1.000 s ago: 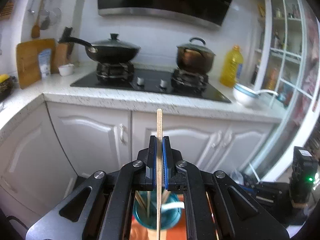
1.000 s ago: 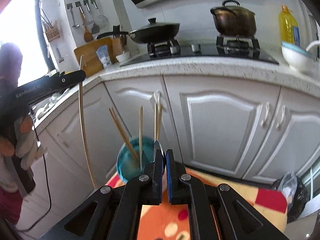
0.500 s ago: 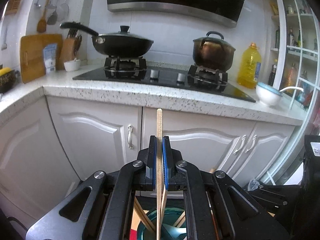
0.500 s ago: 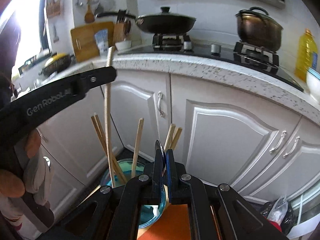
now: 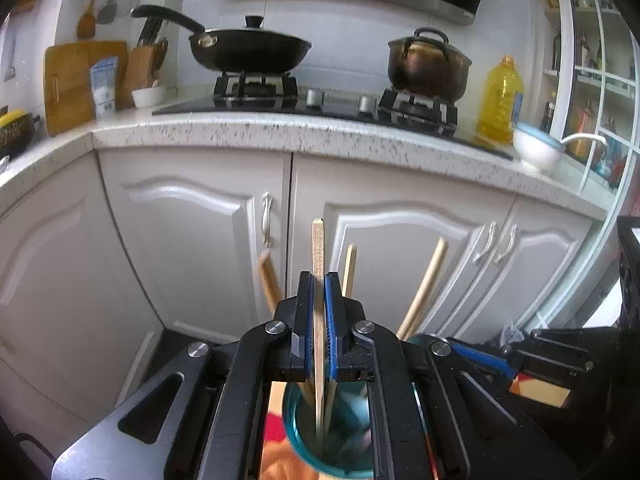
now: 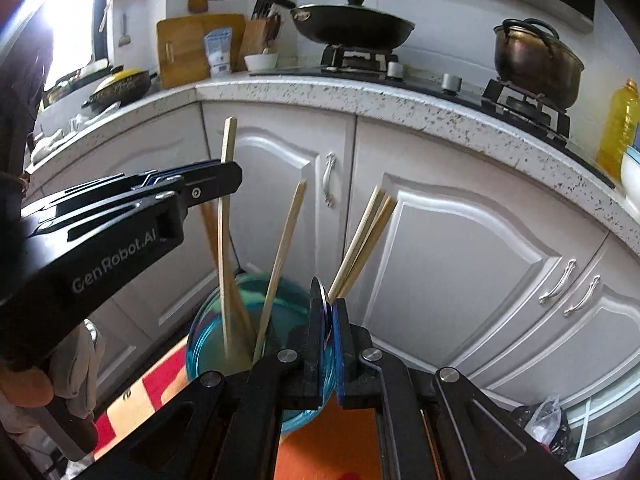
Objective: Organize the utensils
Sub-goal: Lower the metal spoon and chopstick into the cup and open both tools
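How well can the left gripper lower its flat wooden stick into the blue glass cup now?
Probably yes. The left gripper holds the flat wooden stick upright, its lower end already inside the blue glass cup, between the other leaning chopsticks.

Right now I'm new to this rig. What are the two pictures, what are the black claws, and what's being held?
No robot arm here: a person carries a handheld claw in each hand, each with a fisheye camera looking along its fingers. The left camera shows the left claw shut on a wooden chopstick, its lower end inside a teal cup. The right camera shows the right claw shut on that cup's rim, with the left claw coming in from the side. More chopsticks stand in the cup, before kitchen cabinets.
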